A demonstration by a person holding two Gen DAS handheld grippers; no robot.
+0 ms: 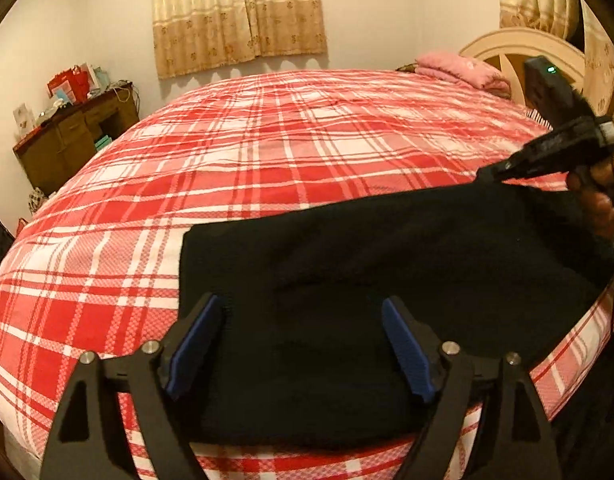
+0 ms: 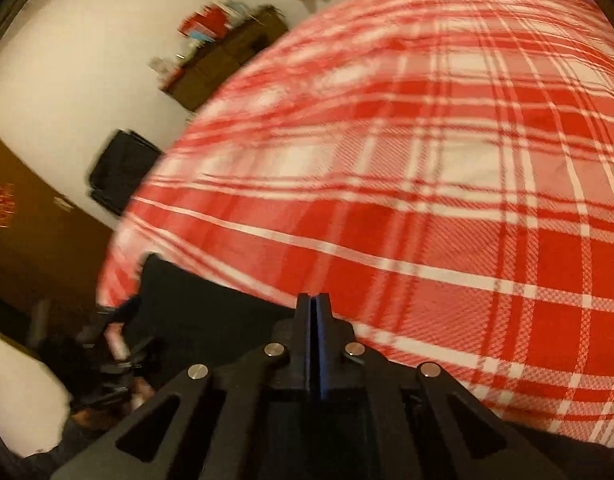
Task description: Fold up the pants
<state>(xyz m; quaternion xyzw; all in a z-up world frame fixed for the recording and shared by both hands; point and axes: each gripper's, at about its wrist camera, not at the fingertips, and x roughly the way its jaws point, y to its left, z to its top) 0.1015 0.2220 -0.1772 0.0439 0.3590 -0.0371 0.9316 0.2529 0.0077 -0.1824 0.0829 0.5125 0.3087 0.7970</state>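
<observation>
A black, soft-fabric pair of pants (image 1: pixel 387 272) is laid in a folded slab at the near edge of the bed covered by a red-and-white plaid sheet (image 1: pixel 267 152). The left gripper (image 1: pixel 303 312) is held released over it, blue pads spread wide. The right gripper (image 2: pixel 315 304) is clenched; cloth appears to be pinched at the far right corner, though blur leaves this uncertain. The cloth is judged light, limp and non-slippery, best taken at corners or the folded edge.

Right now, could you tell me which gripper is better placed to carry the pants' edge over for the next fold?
Right gripper: it looks shut at the black pants' edge. The left gripper is open above the cloth.
</observation>
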